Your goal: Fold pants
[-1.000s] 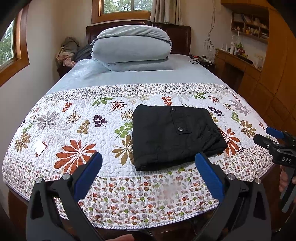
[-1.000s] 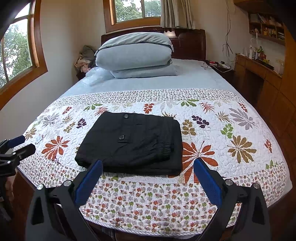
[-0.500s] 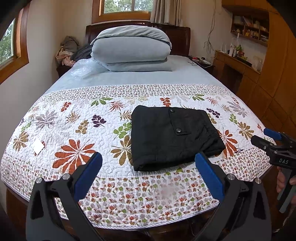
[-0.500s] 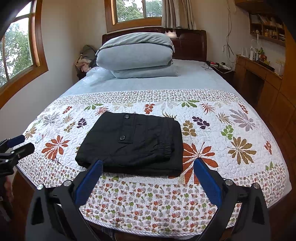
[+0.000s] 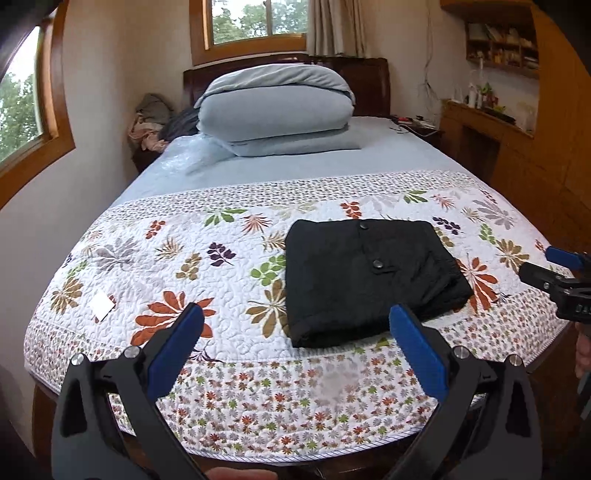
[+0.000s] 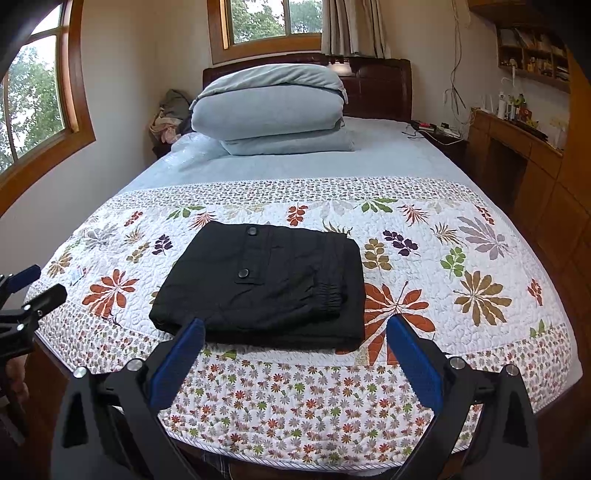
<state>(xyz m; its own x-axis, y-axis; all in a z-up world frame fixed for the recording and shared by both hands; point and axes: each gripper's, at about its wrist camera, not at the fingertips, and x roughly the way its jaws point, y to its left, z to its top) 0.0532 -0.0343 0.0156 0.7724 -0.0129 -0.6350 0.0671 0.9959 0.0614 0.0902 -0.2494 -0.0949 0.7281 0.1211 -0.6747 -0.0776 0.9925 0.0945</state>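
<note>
Folding appears finished: the pants (image 6: 266, 284) lie as a compact rectangle on the quilt (image 6: 461, 258). Your left gripper (image 5: 295, 332) and right gripper (image 6: 293, 341) hover wide-jawed, empty; next, only withdraw.

You face a bed (image 5: 280, 173) with a dark wooden headboard (image 6: 376, 88) set against a cream wall (image 6: 177, 66). A floral quilt (image 6: 424, 258) covers the near half, pale blue bedding the far half, with a folded grey duvet (image 6: 269, 107) stacked by the headboard. Above it you see a wood-framed window (image 6: 273, 22) showing trees, with a curtain (image 6: 351, 26) beside it. Another window (image 6: 33, 96) sits on your left. Wooden cabinets (image 6: 524, 158) and a cluttered shelf (image 6: 532, 62) line your right. Daylight is soft.
</note>
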